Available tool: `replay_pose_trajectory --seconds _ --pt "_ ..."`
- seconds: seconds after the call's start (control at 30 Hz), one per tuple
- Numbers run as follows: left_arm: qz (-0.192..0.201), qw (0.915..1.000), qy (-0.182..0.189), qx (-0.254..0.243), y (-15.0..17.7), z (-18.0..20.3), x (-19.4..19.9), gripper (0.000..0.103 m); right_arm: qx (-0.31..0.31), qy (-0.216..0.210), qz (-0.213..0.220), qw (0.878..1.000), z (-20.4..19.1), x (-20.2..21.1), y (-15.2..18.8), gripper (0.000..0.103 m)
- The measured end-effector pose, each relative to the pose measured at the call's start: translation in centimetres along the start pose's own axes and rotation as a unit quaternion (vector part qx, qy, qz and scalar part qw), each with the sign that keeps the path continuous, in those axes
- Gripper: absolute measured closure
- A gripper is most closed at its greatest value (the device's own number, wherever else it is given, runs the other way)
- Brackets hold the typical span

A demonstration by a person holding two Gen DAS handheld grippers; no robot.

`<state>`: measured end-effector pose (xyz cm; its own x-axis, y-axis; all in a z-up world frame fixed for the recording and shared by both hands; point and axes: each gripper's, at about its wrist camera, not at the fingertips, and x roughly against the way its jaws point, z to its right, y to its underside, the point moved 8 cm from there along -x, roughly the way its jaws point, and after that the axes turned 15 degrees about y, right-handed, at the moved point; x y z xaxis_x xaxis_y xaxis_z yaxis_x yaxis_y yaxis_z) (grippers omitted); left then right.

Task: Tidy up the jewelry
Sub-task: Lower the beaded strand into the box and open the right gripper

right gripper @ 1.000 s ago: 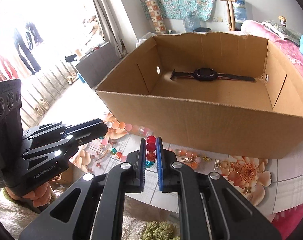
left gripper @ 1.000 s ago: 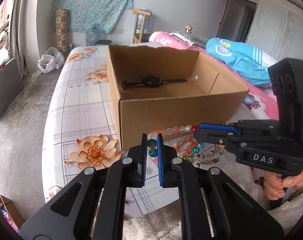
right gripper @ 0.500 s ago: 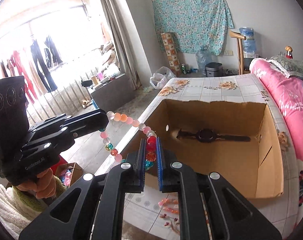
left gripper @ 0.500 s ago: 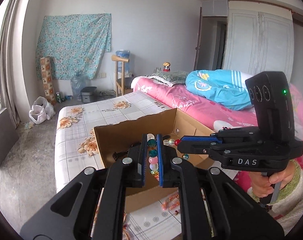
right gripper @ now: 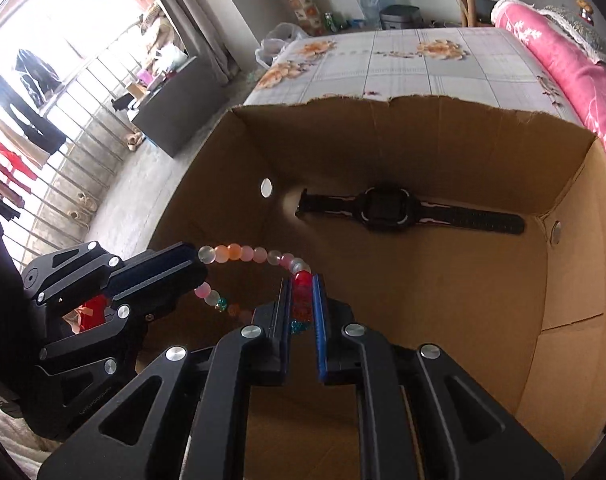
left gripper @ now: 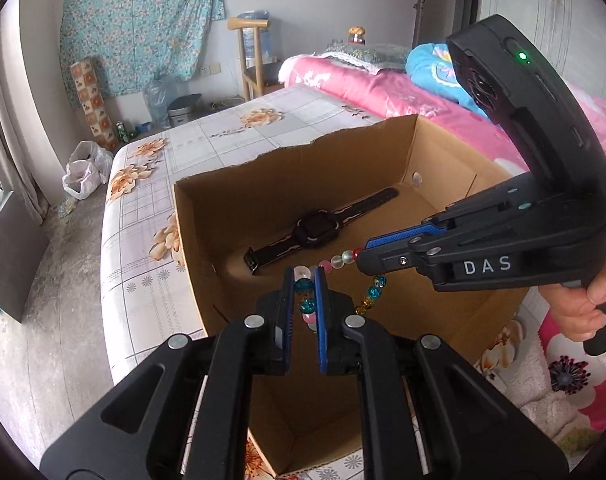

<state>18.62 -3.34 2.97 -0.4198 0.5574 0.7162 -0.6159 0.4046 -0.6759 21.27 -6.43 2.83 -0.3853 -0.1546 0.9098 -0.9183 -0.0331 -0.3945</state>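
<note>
A beaded bracelet (left gripper: 337, 261) of pink, white, teal and amber beads hangs stretched between both grippers above the open cardboard box (left gripper: 287, 172). My left gripper (left gripper: 305, 280) is shut on its teal beads. My right gripper (right gripper: 302, 284) is shut on its red beads (right gripper: 302, 292), and it also shows from the side (left gripper: 361, 256) in the left wrist view. In the right wrist view the bracelet (right gripper: 239, 253) arcs over to the left gripper (right gripper: 199, 264). A black wristwatch (left gripper: 315, 232) lies flat on the box floor (right gripper: 383, 210).
The box (right gripper: 423, 120) stands on a bed with a floral checked sheet (left gripper: 143, 208). A pink quilt (left gripper: 383, 84) and a blue bundle lie behind it. A hand (left gripper: 583, 300) grips the right tool's handle. A wooden chair (left gripper: 251, 56) stands by the far wall.
Both grippers lifted the bracelet off the sheet in front of the box and carried it forward over the box opening. Now they look down into the box.
</note>
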Motion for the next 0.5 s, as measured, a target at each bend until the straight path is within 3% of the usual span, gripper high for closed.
replay_pose_trajectory --seconds 0.07,0.33,0.4,0.47,0.5 --pt "-0.004 1.0000 -0.003 0.001 0.2 -0.2 -0.1 0.094 -0.008 -0.003 -0.010 1.000 0.2 -0.7 -0.1 0.092" --pt "0.021 0.9997 -0.007 0.007 0.1 -0.8 0.7 0.089 -0.018 0.004 0.027 0.999 0.8 0.6 0.1 0.092" --pt "0.033 0.9994 -0.009 0.010 -0.3 -0.7 1.2 0.089 -0.019 0.006 0.039 0.999 1.0 1.4 0.3 0.088" --pt "0.048 0.9987 -0.009 0.014 -0.5 -0.6 2.1 0.089 -0.021 0.011 0.057 0.998 1.4 2.4 0.5 0.073" --pt "0.055 0.9983 -0.008 0.015 -0.5 -0.4 2.6 0.089 -0.021 0.017 0.068 0.997 1.7 2.9 0.6 0.071"
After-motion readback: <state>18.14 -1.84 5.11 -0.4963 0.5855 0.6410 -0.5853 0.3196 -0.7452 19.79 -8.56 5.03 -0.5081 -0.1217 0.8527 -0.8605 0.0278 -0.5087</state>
